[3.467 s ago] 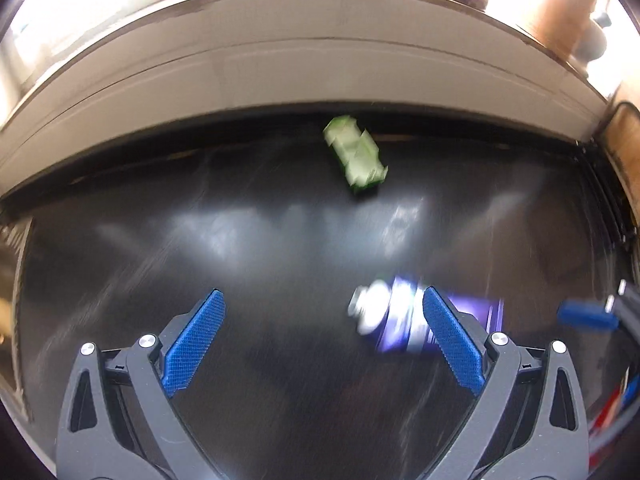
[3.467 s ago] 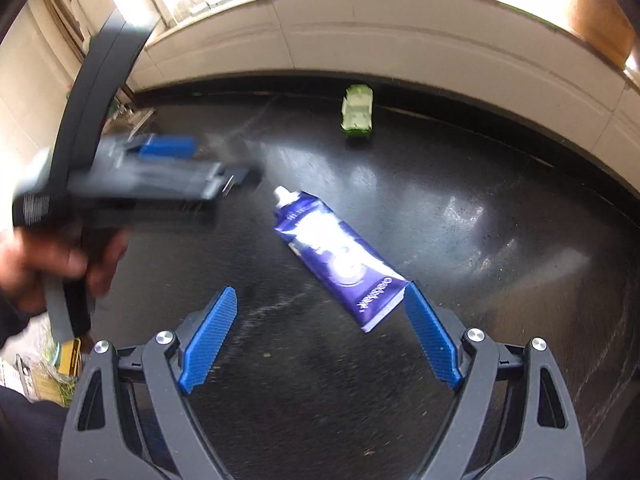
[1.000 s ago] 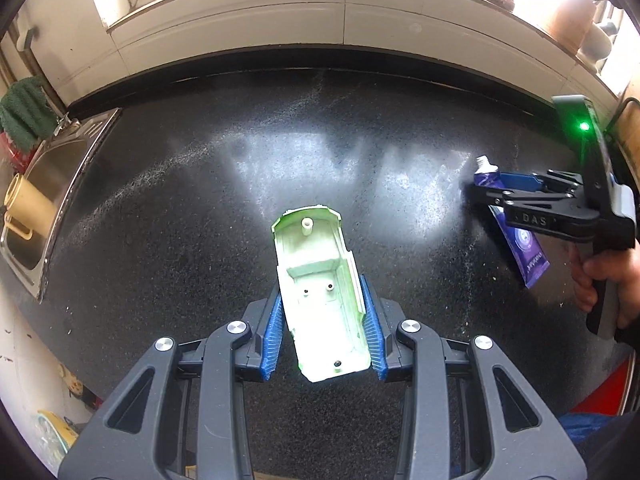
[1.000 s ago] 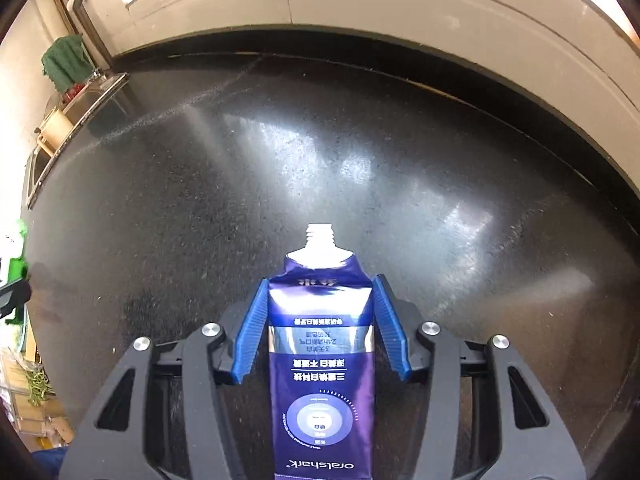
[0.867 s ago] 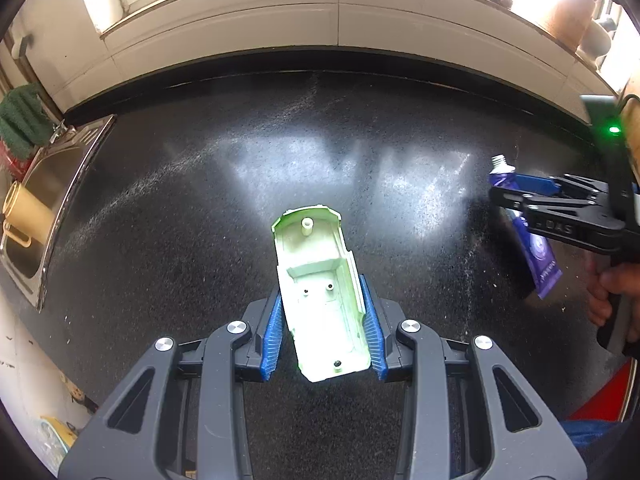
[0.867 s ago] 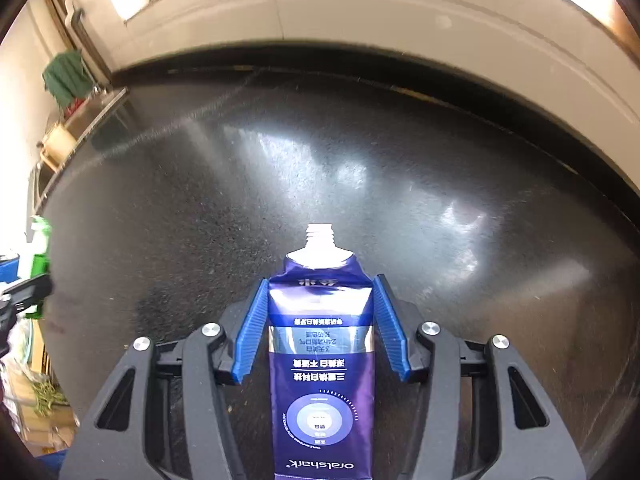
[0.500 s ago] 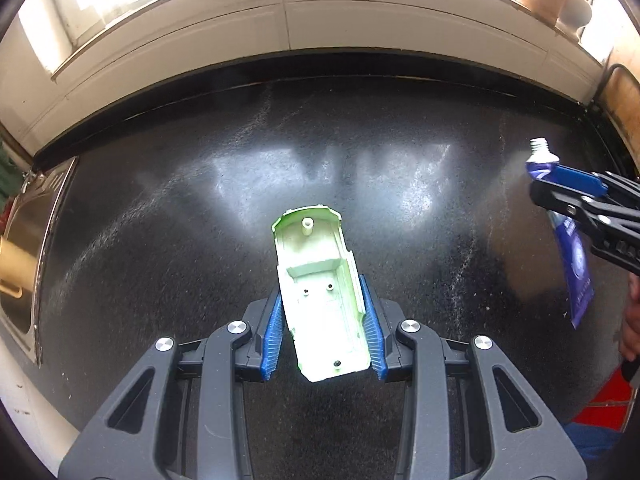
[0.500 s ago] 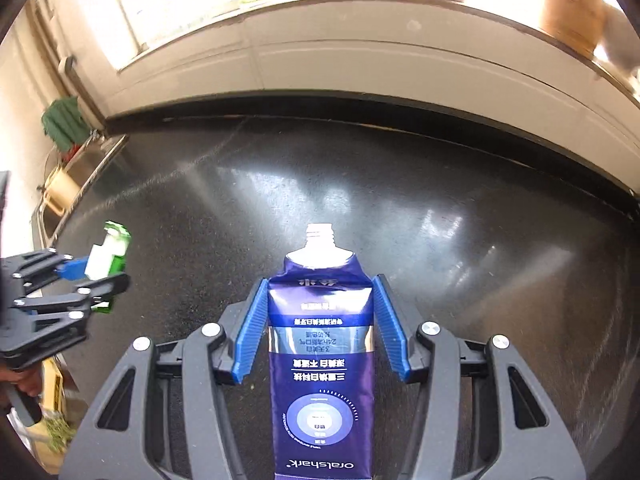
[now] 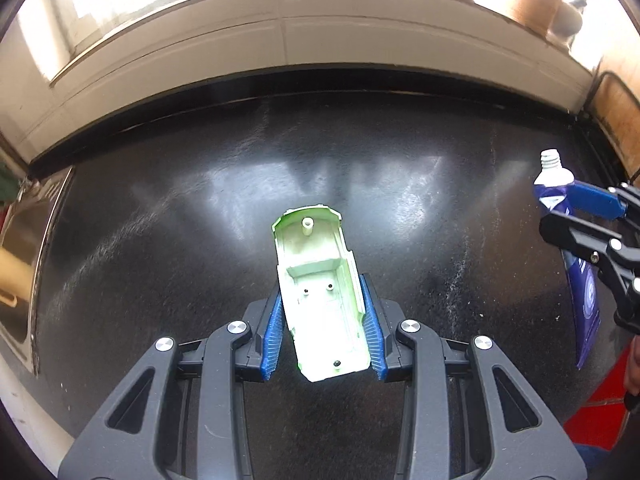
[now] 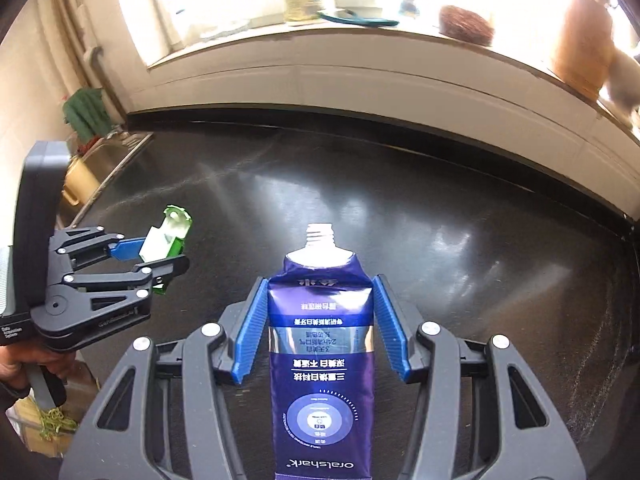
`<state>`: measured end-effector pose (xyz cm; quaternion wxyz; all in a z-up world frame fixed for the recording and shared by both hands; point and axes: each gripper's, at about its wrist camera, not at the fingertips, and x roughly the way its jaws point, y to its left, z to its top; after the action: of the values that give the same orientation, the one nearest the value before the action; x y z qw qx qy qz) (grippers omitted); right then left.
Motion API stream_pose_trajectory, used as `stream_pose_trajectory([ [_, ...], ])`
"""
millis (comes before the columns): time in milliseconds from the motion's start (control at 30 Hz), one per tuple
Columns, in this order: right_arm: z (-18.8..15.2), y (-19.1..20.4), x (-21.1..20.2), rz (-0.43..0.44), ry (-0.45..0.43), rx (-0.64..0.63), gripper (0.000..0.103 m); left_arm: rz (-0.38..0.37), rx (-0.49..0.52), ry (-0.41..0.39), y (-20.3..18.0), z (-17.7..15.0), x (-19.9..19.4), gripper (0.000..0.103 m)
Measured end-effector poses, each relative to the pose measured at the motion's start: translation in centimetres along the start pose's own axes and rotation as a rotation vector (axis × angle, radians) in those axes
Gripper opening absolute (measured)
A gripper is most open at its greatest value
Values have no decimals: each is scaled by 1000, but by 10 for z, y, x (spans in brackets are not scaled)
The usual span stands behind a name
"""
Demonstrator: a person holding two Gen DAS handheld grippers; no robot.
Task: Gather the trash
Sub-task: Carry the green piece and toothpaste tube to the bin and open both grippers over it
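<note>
the green plastic shell is being clamped in the left gripper and the toothpaste tube in the right gripper at three o'clock, both being held clear above the black counter, with only disposal judged outstanding.

My purple tube runs off the bottom edge of the right view. In the left view my right tool hides its middle. The windowsill things are washed out by glare.
</note>
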<state>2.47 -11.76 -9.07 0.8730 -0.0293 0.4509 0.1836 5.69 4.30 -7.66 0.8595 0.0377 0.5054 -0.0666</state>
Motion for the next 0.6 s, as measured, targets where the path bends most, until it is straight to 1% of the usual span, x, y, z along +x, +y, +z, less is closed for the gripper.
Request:
stream_pose_trajectory([
  [33,2,11,0,15,-1,-25,52,3,-9,-12,6,-4,-4,35],
  [100,5,29,4,39,8,-67,52,33,-39,-28,23,-17,-13,35],
  [200,9,71,5,94,16,-145,52,66,-129,-35,55,-42,-29,35],
  [333,8,149,11,231,42,-280,52,146,-244,-53,102,-91,-60,35],
  [433,-4,217,18,339,74,-406,52,239,-371,-41,147,-154,-89,35],
  [500,-18,264,22,421,98,-487,52,293,-438,-25,168,-192,-103,35],
  [533,-24,281,24,453,109,-515,52,317,-476,-17,178,-213,-109,35],
  [600,-44,326,30,528,150,-584,52,363,-574,8,199,-266,-122,35],
])
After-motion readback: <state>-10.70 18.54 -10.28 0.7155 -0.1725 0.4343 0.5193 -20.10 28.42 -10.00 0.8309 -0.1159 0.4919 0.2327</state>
